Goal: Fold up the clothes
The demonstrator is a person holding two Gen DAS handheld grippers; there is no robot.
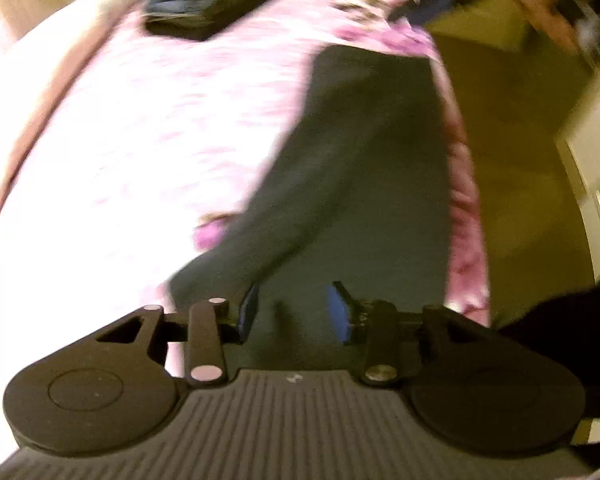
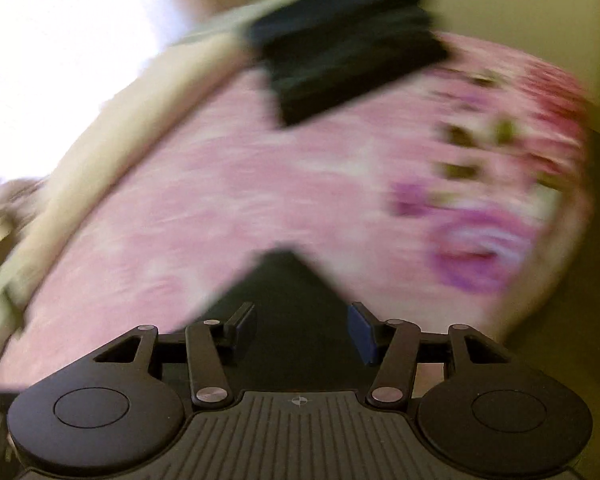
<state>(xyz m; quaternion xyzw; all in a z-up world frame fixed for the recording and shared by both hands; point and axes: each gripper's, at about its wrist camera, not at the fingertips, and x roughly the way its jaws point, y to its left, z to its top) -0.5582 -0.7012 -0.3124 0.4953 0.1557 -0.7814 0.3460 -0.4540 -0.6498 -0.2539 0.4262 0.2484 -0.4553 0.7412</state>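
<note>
We hover our left gripper over a dark garment spread on the pink floral bedspread, blue pads parted, gripping nothing. Our right gripper gapes wide above its corner. Folded dark clothes sit stacked far off. No readable writing; everything's blurred.

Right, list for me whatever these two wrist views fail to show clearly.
- Left wrist view: the long dark grey garment is motion-blurred; its near end lies behind the left gripper, so the kind of garment is unclear.
- Right wrist view: the pink floral bedspread print is smeared.
- Both views: the stack of folded dark clothes is blurred; no counting its pieces.
</note>
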